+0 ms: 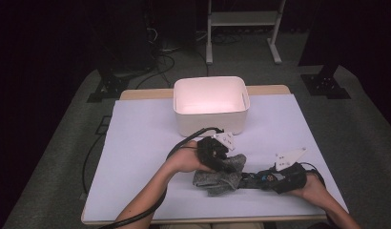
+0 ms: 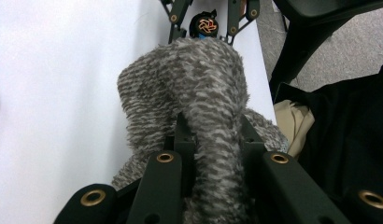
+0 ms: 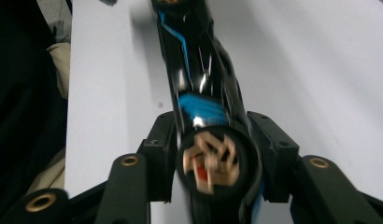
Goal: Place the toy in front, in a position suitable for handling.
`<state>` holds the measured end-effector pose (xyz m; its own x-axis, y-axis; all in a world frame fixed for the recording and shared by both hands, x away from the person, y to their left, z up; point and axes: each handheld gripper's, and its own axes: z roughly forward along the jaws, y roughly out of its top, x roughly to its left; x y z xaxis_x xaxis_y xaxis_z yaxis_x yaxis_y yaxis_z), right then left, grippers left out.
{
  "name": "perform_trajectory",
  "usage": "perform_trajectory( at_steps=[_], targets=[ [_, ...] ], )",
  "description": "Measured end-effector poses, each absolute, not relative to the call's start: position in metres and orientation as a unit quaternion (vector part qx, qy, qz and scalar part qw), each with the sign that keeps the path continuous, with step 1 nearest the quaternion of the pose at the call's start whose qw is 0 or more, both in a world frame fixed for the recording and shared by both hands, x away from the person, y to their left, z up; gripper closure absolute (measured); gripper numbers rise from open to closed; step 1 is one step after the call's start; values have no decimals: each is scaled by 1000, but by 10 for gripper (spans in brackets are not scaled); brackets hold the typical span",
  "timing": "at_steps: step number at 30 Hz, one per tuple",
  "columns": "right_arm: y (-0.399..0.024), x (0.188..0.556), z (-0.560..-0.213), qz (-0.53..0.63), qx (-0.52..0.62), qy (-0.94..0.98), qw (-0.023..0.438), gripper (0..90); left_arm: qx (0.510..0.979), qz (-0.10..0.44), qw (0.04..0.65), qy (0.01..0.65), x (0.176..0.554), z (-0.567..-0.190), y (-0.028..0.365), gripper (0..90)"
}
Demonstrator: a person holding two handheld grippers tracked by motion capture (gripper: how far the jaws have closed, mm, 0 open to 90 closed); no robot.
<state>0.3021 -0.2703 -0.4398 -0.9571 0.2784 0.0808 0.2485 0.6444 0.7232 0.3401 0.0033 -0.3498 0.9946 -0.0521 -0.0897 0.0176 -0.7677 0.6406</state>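
Note:
A grey fuzzy knit cloth, shaped like a sock, lies bunched on the white table sheet near the front. My left gripper points down onto it and is shut on a fold of the cloth. A long black object with blue stripes reaches from the cloth toward my right gripper. Its round end with an orange swirl pokes out of the cloth. In the right gripper view that end sits blurred between the jaws of my right gripper, whose pads stand close beside it without pressing.
A white plastic bin stands empty at the back middle of the table. The white sheet covers the tabletop. The table's front edge and the person's dark clothing are close behind the cloth. Stands and cables sit on the floor beyond.

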Motion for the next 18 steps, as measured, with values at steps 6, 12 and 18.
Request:
perform_trajectory(
  at_steps=[6,12,18],
  targets=[
    [-254,306,-438,363,123,923,27,555,938,-50,342,-2,339,-351,14,762],
    [-245,307,-438,373,116,920,17,566,937,-46,346,16,340,-351,33,763],
    [-206,320,-428,387,87,918,12,567,937,-29,346,33,338,-342,61,763]
  ],
)
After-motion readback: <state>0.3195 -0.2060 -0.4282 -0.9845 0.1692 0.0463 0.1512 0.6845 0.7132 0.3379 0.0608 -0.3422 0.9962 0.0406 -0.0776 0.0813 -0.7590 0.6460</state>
